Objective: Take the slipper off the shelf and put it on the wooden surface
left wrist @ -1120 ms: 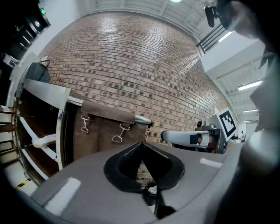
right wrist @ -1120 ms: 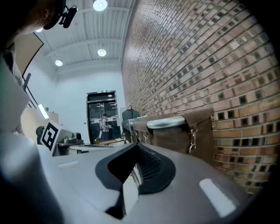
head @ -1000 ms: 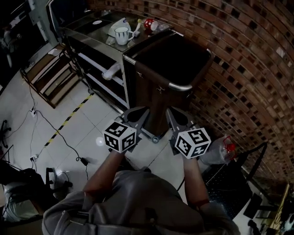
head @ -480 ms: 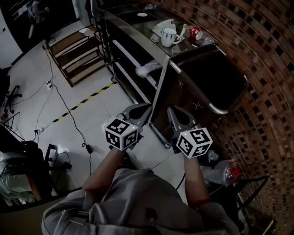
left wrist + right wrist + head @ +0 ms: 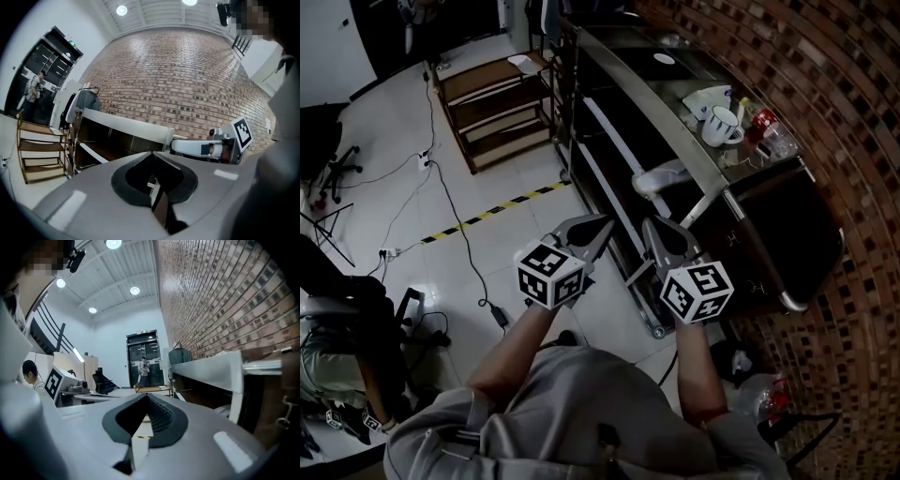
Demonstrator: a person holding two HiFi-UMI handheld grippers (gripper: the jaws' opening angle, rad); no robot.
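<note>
The left gripper (image 5: 600, 223) and right gripper (image 5: 652, 226) are closed, empty. The slipper (image 5: 661, 176) looks light and soft; grip its edge.

shelf (image 5: 628, 66) runs along the brick wall (image 5: 825, 75) at right. slipper (image 5: 661, 176) lies on a lower level, mug (image 5: 719, 127) on the top above it. wooden rack (image 5: 492, 103) stands left of the shelf, on the floor (image 5: 394, 216).
</note>
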